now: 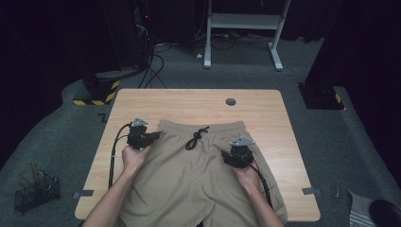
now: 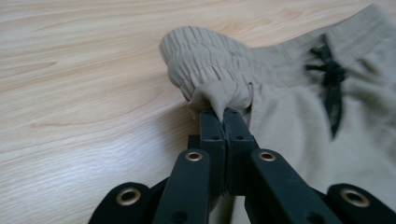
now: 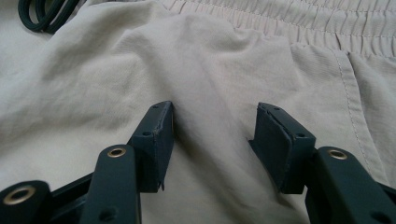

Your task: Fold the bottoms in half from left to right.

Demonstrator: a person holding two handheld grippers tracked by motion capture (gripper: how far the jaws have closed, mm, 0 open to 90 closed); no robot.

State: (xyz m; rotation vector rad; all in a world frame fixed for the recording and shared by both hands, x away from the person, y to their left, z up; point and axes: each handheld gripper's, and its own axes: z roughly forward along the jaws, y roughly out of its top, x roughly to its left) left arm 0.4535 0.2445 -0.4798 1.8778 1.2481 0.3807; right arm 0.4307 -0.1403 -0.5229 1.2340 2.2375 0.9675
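Bare table (image 1: 198, 101) lies open beyond the shorts (image 1: 189, 175); only its grommet (image 1: 231, 101) interrupts it.

1. We see the shorts (image 1: 198, 175) lying on the table (image 1: 265, 109), waistband toward the far side, legs toward the near edge.
2. The drawstring (image 1: 196, 137) lies on the shorts, just near of the waistband's middle.
3. The left gripper (image 1: 153, 136) sits at the waistband's left corner; the right gripper (image 1: 231, 158) rests on the shorts' right half.
4. A wire basket (image 1: 35, 191) stands on the floor, left of the table.
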